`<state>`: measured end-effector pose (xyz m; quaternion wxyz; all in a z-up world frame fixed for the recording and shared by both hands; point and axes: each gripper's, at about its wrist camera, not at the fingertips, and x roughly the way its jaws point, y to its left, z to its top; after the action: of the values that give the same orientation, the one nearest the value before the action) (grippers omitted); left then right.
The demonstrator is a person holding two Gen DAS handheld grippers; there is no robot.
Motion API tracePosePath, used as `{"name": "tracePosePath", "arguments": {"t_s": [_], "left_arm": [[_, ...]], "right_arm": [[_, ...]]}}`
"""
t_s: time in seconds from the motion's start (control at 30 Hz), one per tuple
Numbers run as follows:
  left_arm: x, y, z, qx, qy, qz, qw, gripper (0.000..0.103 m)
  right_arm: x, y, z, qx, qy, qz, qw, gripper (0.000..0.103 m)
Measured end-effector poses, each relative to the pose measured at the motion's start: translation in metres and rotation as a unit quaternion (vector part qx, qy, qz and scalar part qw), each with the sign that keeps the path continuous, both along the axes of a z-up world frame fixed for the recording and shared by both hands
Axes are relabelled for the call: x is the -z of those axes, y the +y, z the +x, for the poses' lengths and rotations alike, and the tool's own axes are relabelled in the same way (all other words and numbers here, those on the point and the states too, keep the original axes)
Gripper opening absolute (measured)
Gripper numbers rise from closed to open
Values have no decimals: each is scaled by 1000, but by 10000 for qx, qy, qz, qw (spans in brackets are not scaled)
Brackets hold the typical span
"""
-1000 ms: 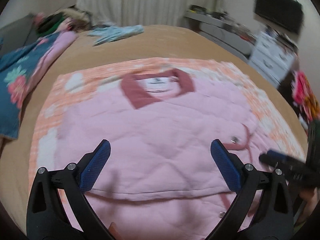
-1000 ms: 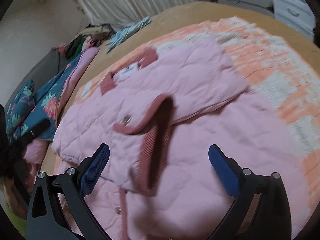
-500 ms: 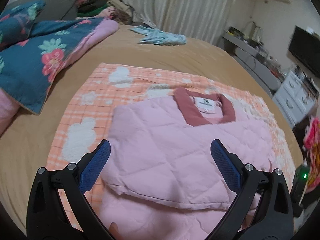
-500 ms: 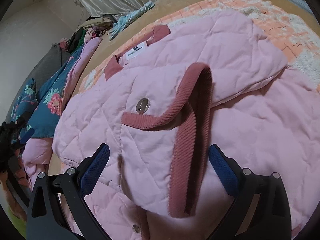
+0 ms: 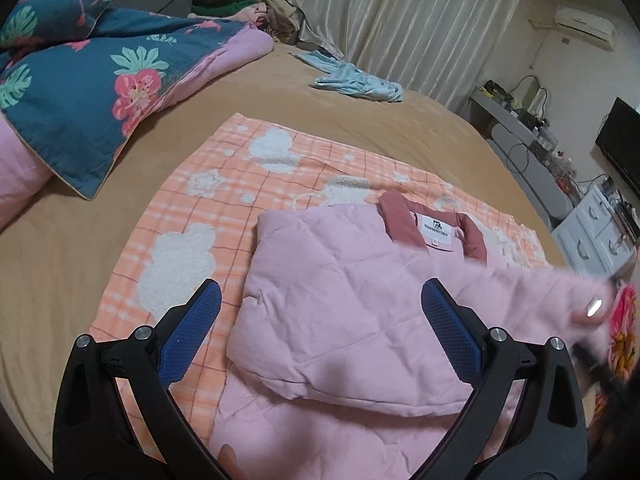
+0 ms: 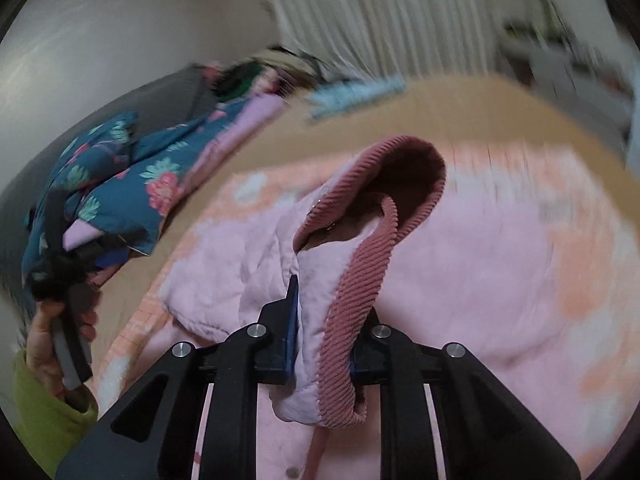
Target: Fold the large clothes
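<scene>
A pink quilted jacket [image 5: 352,280] with a dusky-red collar [image 5: 404,220] lies on an orange checked blanket [image 5: 224,184] on the bed, one side folded over its body. My left gripper [image 5: 320,292] hovers open above its left part, nothing between the blue pads. In the right wrist view, my right gripper [image 6: 320,336] has its jaws closing tight on the sleeve's ribbed red cuff [image 6: 360,272], with the pads pressing the fabric. The sleeve [image 5: 552,292] hangs lifted and blurred at the right of the left wrist view.
A floral blue quilt [image 5: 92,80] covers the bed's left side. A light blue garment [image 5: 356,80] and a clothes pile [image 5: 240,4] lie further back by the curtains. White drawers [image 5: 596,232] and a dark screen [image 5: 620,140] stand to the right. A hand [image 6: 44,332] in a green sleeve holds the left tool.
My right gripper went from wide open over the cuff to shut on it and rose, lifting the sleeve. My left gripper slid left and rolled, so the jacket sits further right in its view.
</scene>
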<state>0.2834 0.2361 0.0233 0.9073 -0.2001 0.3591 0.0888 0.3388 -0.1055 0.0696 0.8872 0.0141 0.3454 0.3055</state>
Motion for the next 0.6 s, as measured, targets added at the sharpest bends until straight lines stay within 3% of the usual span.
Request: {"name": "tracePosePath", "arguments": {"t_s": [0.2,0.6], "left_arm": [[3,-10,6,134,-3,81,9999,94],[19,-37,25,440,80,181,9988,94]], "right_arm": [[-41,12,28,-230,-617,-393,9971,17],[3,-6,71,165,-204,-588,9979,17]]}}
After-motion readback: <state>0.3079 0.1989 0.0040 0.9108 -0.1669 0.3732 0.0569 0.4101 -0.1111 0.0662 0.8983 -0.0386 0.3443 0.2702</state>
